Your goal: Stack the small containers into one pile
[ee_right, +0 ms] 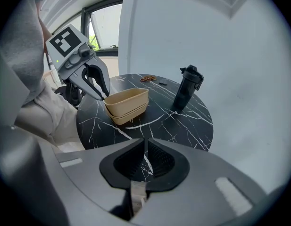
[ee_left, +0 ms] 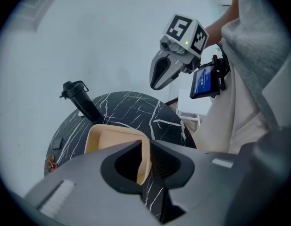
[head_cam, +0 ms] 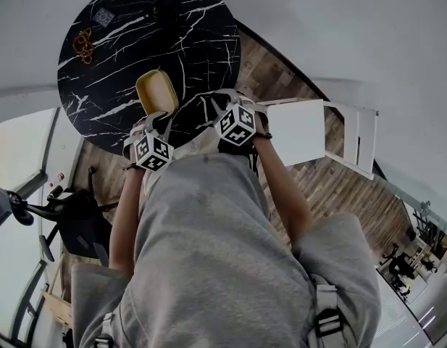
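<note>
Two tan containers [ee_right: 128, 105] sit nested in one pile on the round black marble table [ee_right: 183, 126]. My left gripper [ee_right: 105, 97] is shut on the near wall of the top container [ee_left: 112, 142], with the rim pinched between its jaws [ee_left: 147, 149]. In the head view the tan pile [head_cam: 156, 91] lies just ahead of the left gripper [head_cam: 159, 116]. My right gripper [ee_right: 145, 142] hangs above the table's near edge, shut with nothing in it, a short way right of the pile. It also shows in the left gripper view [ee_left: 159, 79] and the head view [head_cam: 216, 104].
A black bottle [ee_right: 187, 93] stands upright on the table's far side, right of the pile. A brown pretzel-shaped item [head_cam: 83, 46] and a small dark piece [head_cam: 103, 17] lie near the far edge. A white chair [head_cam: 310, 129] stands right of the table.
</note>
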Tool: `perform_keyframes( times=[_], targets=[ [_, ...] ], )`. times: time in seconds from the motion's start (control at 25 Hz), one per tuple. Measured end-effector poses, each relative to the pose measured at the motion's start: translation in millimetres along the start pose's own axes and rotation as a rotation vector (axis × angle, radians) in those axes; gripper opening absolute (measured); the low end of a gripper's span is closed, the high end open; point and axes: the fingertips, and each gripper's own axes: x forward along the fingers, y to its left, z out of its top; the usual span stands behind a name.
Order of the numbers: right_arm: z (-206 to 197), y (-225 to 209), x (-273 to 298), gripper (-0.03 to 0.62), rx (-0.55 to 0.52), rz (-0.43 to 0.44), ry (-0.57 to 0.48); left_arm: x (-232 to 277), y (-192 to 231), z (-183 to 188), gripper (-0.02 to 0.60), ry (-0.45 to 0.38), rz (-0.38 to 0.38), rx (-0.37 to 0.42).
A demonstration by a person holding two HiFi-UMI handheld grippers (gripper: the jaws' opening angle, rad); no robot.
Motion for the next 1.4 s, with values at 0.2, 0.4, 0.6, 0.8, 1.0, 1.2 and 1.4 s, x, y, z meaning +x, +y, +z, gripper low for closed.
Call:
perform_keyframes(
  times=[0.2, 0.4, 0.6, 0.8, 1.0, 1.2, 1.4],
  targets=[
    [-2.4, 1.0, -0.1, 0.040, 0.000, 0.004, 0.005, 5.0, -4.0, 2.8, 0.049, -0.004, -0.014, 0.009],
    [-4.2, 0.3, -2.6, 0.040, 0.004, -0.003, 0.005, 13.2, 4.7, 12.4, 0.049, -0.015, -0.008, -0.016],
    [-9.0, 0.8, -6.4, 0.040, 0.015, -0.012, 0.009, 29.5, 4.1, 0.8, 0.044, 0.035, -0.028, -0.035],
    [-15.0, -1.4, -8.2, 0.040, 0.030, -0.019, 0.012, 29.5, 8.5, 0.2, 0.000, 0.049, -0.009, -0.019],
    [-17.9, -2.1, -8.7, 0.040, 0.044, -0.021, 0.011, 28.9, 11.1, -3.5, 0.000, 0.052, -0.005, -0.031],
    [-15.9, -5.0, -9.1, 0.040, 0.045, -0.025, 0.000, 27.8, 12.6, -21.6, 0.005, 0.074, 0.003, -0.079],
    [26.7, -27.3, -30.4, 0.040, 0.138, -0.008, -0.192, -13.4, 59.6, 6.4, 0.006, -0.130, 0.141, -0.268]
  ],
)
